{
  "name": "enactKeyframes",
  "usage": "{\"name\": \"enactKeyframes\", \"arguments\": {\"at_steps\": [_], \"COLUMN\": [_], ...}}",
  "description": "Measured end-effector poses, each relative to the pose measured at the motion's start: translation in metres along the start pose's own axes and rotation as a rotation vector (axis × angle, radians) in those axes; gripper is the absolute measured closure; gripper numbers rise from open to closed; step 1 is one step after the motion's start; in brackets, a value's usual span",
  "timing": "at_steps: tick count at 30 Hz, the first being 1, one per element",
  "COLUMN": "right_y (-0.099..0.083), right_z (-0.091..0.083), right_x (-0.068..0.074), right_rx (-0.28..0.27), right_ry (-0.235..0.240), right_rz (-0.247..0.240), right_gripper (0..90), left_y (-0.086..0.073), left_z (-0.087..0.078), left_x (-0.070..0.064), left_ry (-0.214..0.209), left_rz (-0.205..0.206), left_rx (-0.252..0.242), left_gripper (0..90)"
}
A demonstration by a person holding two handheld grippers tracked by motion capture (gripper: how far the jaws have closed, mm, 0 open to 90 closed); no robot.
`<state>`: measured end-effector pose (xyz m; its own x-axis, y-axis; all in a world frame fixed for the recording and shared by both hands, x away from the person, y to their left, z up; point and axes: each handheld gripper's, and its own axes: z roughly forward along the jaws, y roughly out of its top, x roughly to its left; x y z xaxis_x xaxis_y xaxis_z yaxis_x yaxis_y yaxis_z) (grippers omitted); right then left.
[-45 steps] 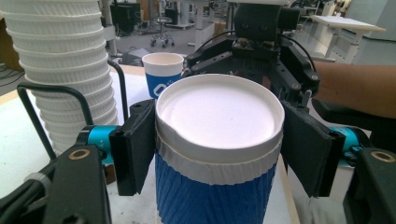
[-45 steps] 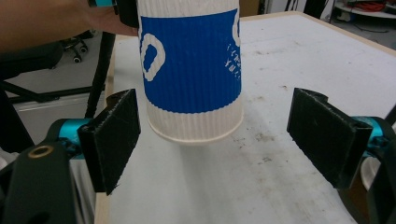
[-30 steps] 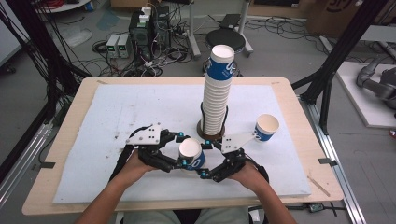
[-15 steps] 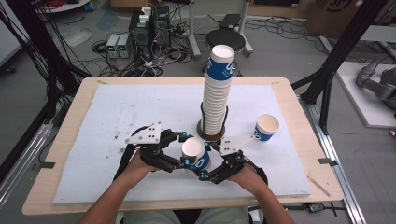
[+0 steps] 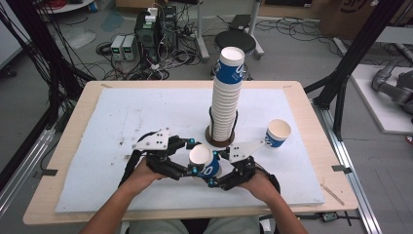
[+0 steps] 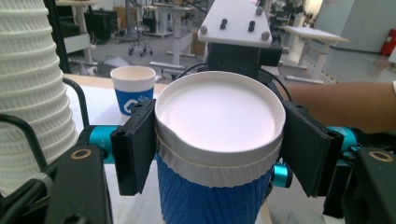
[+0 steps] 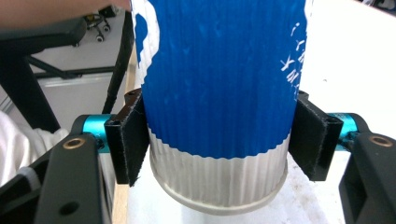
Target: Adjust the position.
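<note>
A blue and white paper cup (image 5: 202,158) is held just above the white mat, near the table's front edge, tilted toward the person. My left gripper (image 5: 195,158) is shut on it from the left; in the left gripper view its black jaws press both sides of the cup (image 6: 219,140) at the white rim. My right gripper (image 5: 214,168) is shut on the same cup from the right; in the right gripper view its jaws clamp the cup (image 7: 219,93) low down, where blue meets the white base.
A tall stack of cups (image 5: 225,97) stands in a black wire holder on a round brown base just behind the grippers. One loose cup (image 5: 277,133) stands upright to the right. The white mat (image 5: 122,117) covers most of the wooden table.
Both hands and the cup have shifted very slightly to the right. Both grips are unchanged.
</note>
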<state>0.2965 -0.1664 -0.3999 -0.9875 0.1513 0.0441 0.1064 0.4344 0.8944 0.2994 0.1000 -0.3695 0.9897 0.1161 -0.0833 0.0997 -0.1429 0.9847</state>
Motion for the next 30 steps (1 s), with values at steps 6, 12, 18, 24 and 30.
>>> {"name": "enactKeyframes", "arguments": {"at_steps": [6, 12, 18, 24, 30], "right_y": [0.002, 0.004, 0.017, 0.033, 0.047], "right_z": [0.0, -0.004, -0.005, -0.001, 0.006], "right_x": [0.002, 0.001, 0.0, -0.002, 0.0], "right_rx": [0.074, 0.128, 0.207, 0.34, 0.447], "right_ry": [0.004, -0.003, -0.006, -0.02, -0.026], "right_rz": [-0.018, -0.027, -0.065, -0.122, -0.174], "right_gripper": [31.0, 31.0, 30.9, 30.9, 30.9], "left_y": [0.004, 0.01, 0.013, 0.016, 0.017], "left_z": [-0.002, -0.009, -0.006, -0.001, 0.002], "left_x": [-0.001, -0.001, 0.0, 0.0, 0.002], "left_ry": [0.055, 0.051, 0.053, 0.047, 0.054], "left_rz": [-0.027, -0.017, -0.013, 0.002, -0.009], "left_rx": [0.11, 0.165, 0.232, 0.272, 0.317], "left_gripper": [13.0, 13.0, 13.0, 13.3, 14.5]}}
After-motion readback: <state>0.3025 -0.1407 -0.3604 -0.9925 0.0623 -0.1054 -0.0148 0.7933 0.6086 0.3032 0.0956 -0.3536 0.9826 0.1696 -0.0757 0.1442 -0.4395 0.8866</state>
